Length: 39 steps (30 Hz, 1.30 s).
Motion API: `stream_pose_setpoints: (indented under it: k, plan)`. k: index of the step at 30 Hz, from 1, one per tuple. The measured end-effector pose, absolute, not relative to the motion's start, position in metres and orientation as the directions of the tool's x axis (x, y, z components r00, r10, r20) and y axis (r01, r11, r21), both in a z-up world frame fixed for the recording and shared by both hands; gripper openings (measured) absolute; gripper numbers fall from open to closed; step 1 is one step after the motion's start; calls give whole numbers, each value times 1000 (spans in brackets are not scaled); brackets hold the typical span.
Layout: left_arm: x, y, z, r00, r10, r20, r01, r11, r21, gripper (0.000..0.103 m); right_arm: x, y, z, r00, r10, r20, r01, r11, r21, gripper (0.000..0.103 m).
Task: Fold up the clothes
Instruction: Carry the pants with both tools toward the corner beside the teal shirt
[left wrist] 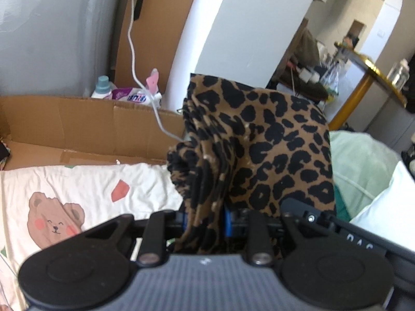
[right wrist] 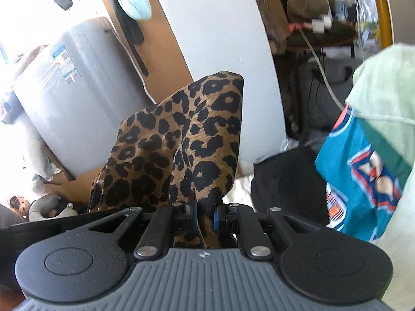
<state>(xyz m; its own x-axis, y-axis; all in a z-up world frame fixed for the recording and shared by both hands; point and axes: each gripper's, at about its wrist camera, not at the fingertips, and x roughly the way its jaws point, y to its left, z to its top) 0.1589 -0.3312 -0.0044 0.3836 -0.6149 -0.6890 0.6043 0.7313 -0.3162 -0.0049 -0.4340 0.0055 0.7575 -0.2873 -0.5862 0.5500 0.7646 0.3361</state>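
Observation:
A brown leopard-print garment (left wrist: 259, 145) is bunched up and lifted above the bed. My left gripper (left wrist: 205, 220) is shut on a thick gathered fold of it, which hides the blue pads. In the right wrist view the same leopard-print garment (right wrist: 181, 140) rises as a peaked fold in front of the camera. My right gripper (right wrist: 206, 217) is shut on a thinner edge of the cloth, pinched between its blue pads. The rest of the garment hangs below, out of sight.
A white bedsheet with a bear print (left wrist: 64, 207) lies below left, bordered by cardboard (left wrist: 90, 121). A pale green cloth (right wrist: 384, 98) and a teal jersey (right wrist: 363, 181) lie at the right. A grey appliance (right wrist: 77, 103), a white cable (left wrist: 135, 64) and a gold-rimmed table (left wrist: 371, 70) stand behind.

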Motion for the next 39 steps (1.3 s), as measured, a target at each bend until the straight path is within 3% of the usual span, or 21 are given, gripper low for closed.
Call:
stream_pose_setpoints:
  k: [5, 39]
  plan:
    - [145, -331, -7, 408, -614, -675, 568, 750, -339, 26, -9, -422, 7, 749, -333, -573, 538, 810, 233, 10]
    - [118, -389, -26, 341, -620, -707, 698, 670, -251, 26, -20, -462, -19, 703, -390, -595, 599, 776, 200, 10]
